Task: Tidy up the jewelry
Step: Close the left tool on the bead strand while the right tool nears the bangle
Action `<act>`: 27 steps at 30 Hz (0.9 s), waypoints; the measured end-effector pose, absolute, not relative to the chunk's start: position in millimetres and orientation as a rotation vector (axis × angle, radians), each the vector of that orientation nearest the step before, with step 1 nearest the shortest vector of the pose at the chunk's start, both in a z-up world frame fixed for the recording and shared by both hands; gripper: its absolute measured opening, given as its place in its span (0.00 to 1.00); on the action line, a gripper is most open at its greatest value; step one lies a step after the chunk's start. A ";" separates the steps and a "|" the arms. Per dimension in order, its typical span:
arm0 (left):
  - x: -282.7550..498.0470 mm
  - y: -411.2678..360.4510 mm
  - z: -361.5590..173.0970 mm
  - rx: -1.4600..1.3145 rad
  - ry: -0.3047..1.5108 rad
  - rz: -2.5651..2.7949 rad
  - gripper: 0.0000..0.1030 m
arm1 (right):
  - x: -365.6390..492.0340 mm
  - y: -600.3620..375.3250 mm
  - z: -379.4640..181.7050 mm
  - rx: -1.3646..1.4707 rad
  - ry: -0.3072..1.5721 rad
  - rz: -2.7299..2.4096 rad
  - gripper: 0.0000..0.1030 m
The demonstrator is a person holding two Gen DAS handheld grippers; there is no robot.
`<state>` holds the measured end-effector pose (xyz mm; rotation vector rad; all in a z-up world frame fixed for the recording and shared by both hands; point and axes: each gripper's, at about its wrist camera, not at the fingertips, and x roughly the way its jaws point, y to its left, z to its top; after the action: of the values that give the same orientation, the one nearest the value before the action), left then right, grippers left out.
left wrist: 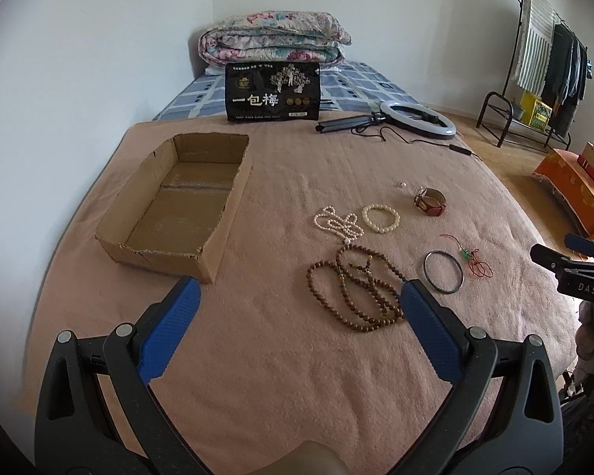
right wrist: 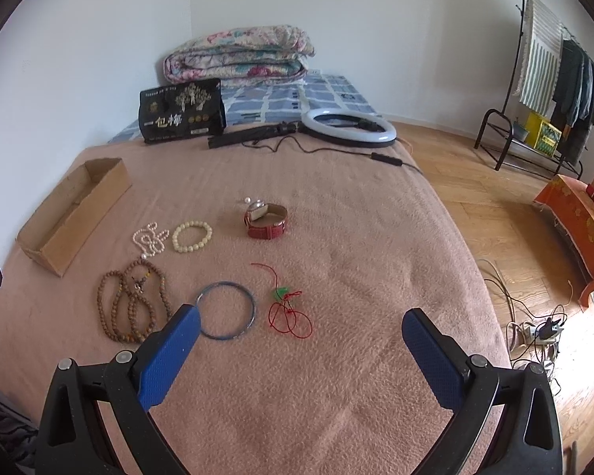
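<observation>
Jewelry lies on a pink blanket (left wrist: 281,356): a brown bead necklace (left wrist: 352,285) (right wrist: 132,301), a white pearl necklace (left wrist: 338,223) (right wrist: 150,239), a cream bead bracelet (left wrist: 381,218) (right wrist: 192,236), a red-strap watch (left wrist: 429,202) (right wrist: 266,219), a dark bangle (left wrist: 443,271) (right wrist: 225,310), a red cord with a green charm (left wrist: 473,259) (right wrist: 287,308) and a small pearl earring (left wrist: 402,185) (right wrist: 247,200). An empty cardboard box (left wrist: 178,206) (right wrist: 73,213) sits to the left. My left gripper (left wrist: 299,297) is open and empty above the blanket, its right finger beside the brown necklace. My right gripper (right wrist: 301,324) is open and empty, near the bangle and red cord.
A ring light on a folded tripod (left wrist: 415,118) (right wrist: 348,126) with its cable, a black snack bag (left wrist: 273,93) (right wrist: 180,113) and a folded quilt (left wrist: 273,39) (right wrist: 237,57) lie at the far end. A clothes rack (right wrist: 550,91), an orange box (right wrist: 582,221) and floor cables (right wrist: 534,328) are at right.
</observation>
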<state>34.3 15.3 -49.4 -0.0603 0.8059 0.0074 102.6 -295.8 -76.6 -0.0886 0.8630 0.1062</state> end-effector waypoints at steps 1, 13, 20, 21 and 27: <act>36.2 16.5 -52.0 -0.071 0.822 0.001 1.00 | 105.7 -296.0 -79.3 -0.084 0.881 0.112 1.00; 69.2 10.4 -85.1 -0.132 0.995 -0.068 0.96 | 143.4 -290.3 -115.6 -0.014 1.076 0.255 0.97; 94.6 4.7 -101.5 -0.167 1.068 -0.105 0.92 | 156.1 -282.0 -136.4 0.024 1.161 0.302 0.91; 98.0 5.7 -105.8 -0.181 1.081 -0.106 0.92 | 156.9 -280.2 -139.0 0.026 1.170 0.306 0.91; 114.6 7.7 -129.6 -0.212 1.151 -0.069 0.89 | 157.6 -271.2 -147.4 -0.020 1.182 0.311 0.85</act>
<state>114.6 7.7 -129.6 -0.2119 1.1507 -0.0694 157.6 -271.2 -147.4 -0.0203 1.1815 0.3106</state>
